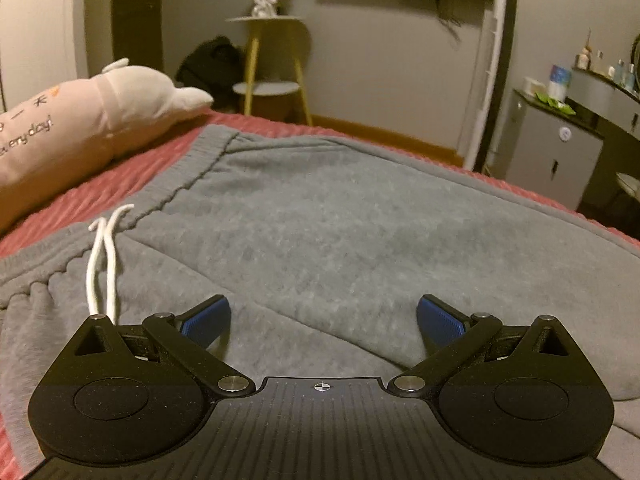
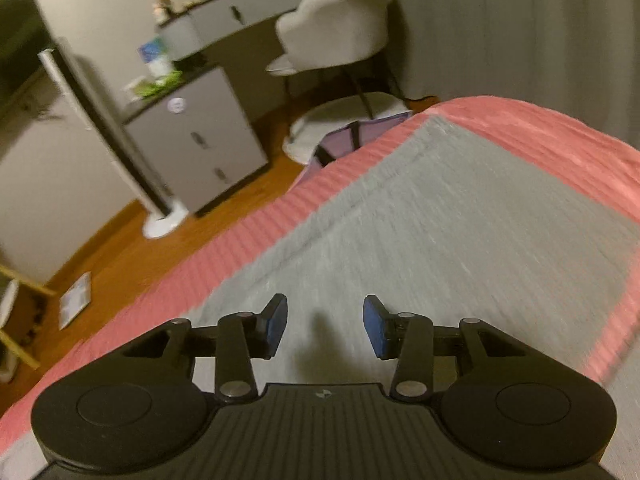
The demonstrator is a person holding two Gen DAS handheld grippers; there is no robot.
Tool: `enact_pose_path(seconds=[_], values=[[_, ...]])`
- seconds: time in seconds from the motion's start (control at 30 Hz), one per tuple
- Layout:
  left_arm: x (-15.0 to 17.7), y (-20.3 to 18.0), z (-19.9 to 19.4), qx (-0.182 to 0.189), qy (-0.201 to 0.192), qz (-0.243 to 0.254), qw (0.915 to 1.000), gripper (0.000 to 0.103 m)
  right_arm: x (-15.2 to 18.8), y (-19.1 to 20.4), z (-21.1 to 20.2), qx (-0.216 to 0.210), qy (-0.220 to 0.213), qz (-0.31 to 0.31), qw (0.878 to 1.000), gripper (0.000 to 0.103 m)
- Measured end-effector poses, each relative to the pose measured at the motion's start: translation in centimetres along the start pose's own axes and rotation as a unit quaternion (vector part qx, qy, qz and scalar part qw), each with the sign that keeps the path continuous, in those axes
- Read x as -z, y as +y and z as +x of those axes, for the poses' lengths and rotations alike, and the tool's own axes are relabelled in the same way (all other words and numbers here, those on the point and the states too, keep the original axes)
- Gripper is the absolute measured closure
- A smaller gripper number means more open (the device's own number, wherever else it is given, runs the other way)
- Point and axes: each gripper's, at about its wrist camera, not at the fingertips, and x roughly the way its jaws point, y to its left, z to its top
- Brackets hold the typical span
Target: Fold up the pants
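On the red ribbed bedspread (image 1: pixel 120 184) I see the gray pants (image 1: pixel 320 220) spread flat, and both of my tools are over them. Through the left wrist camera, the left gripper (image 1: pixel 322 322) has its jaws spread wide, with nothing between the blue pads (image 1: pixel 204 322); gray fleece fills the gap. The ribbed waistband (image 1: pixel 188 168) runs away toward the upper left, and the white drawstring (image 1: pixel 102 264) trails from it down toward the left finger, ending just beside the linkage. I cannot tell whether the pads touch the cloth or sit just above it.

Beyond the waistband a pink plush pillow (image 1: pixel 80 120) with printed lettering lies on the bedspread, apart from the pants. Farther back stands a yellow-legged side table (image 1: pixel 272 72) against the wall.

Through the right wrist camera, blurred by motion, the right gripper (image 2: pixel 325 328) is also parted, though more narrowly, and it clasps nothing. Under it a pant leg (image 2: pixel 440 216) stretches away toward the far corner of the bed, with its hem (image 2: pixel 436 124) near the bedspread's edge. Red bedspread (image 2: pixel 540 140) borders the leg on both sides. Off the bed, I make out a gray cabinet (image 2: pixel 196 140), a pale chair (image 2: pixel 340 36) and a wooden floor (image 2: pixel 132 248).
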Motion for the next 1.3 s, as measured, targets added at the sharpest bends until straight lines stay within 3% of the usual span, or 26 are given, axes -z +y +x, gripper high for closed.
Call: enact_pose_path(seconds=[0.1, 0.2, 0.27, 0.33, 0.4, 0.47, 0.5, 0.53, 0.6, 0.73, 0.93, 1.03, 1.13, 1.2, 1.27, 1.3], values=[[0.8, -0.4, 0.8, -0.004, -0.008, 0.013, 0.9999, 0.0, -2.3, 1.3, 3.8, 0.034, 0.009, 0.014, 0.999, 0.052], [1.8, -0.5, 1.6, -0.004, -0.016, 0.008, 0.9998, 0.0, -3.8, 1.5, 6.4, 0.071, 0.004, 0.038, 0.997, 0.052], [1.9, -0.3, 1.9, -0.001, -0.016, -0.002, 0.9999, 0.0, -4.2, 0.9, 7.5, 0.078, -0.002, 0.061, 0.995, 0.051], [1.8, 0.0, 2.1, 0.004, -0.012, -0.014, 0.9998, 0.0, -4.4, 0.6, 8.8, 0.079, 0.008, 0.075, 0.994, 0.041], [1.9, 0.1, 2.1, 0.005, -0.012, -0.016, 0.9998, 0.0, -4.6, 1.0, 9.0, 0.079, -0.001, 0.069, 0.994, 0.04], [1.9, 0.0, 2.1, 0.003, -0.013, -0.014, 0.9998, 0.0, -4.3, 1.4, 9.4, 0.101, -0.002, 0.044, 0.994, 0.059], [1.9, 0.0, 2.1, 0.004, -0.013, -0.014, 0.9998, 0.0, -4.0, 1.6, 9.4, 0.117, -0.004, 0.029, 0.993, 0.077], [2.0, 0.1, 2.1, 0.006, -0.012, -0.017, 0.9998, 0.0, -3.9, 1.5, 9.3, 0.127, -0.006, 0.017, 0.992, 0.088], [2.0, 0.4, 2.2, 0.012, -0.01, -0.024, 0.9996, 0.0, -4.0, 0.3, 8.3, 0.108, -0.01, 0.024, 0.994, 0.097], [2.0, 1.3, 1.9, 0.032, -0.012, -0.042, 0.9985, 0.0, -3.3, -2.2, 3.2, 0.053, -0.05, 0.036, 0.997, 0.098], [1.5, 1.7, -0.2, 0.046, -0.03, -0.055, 0.997, 0.0, 3.3, -8.1, -10.2, -0.029, -0.136, 0.065, 0.988, 0.099], [0.7, 1.9, -2.5, 0.074, -0.07, -0.059, 0.993, 0.0, 9.0, -11.8, -14.5, -0.021, -0.144, 0.086, 0.986, 0.099], [-0.3, 2.1, -3.7, 0.112, -0.09, -0.061, 0.9878, 0.0, 14.0, -15.8, -15.3, 0.016, -0.117, 0.109, 0.987, 0.1], [-1.6, 2.7, -3.4, 0.15, -0.065, -0.08, 0.9833, 0.002, 16.0, -18.7, -14.5, 0.042, -0.08, 0.14, 0.986, 0.098], [-3.3, 3.8, -2.1, 0.195, -0.023, -0.127, 0.9722, 0.01, 16.7, -21.3, -14.6, -0.01, -0.077, 0.202, 0.976, 0.095], [-4.1, 4.4, -1.3, 0.212, -0.003, -0.156, 0.9647, 0.015, 16.5, -22.0, -14.7, -0.03, -0.073, 0.224, 0.971, 0.085]])
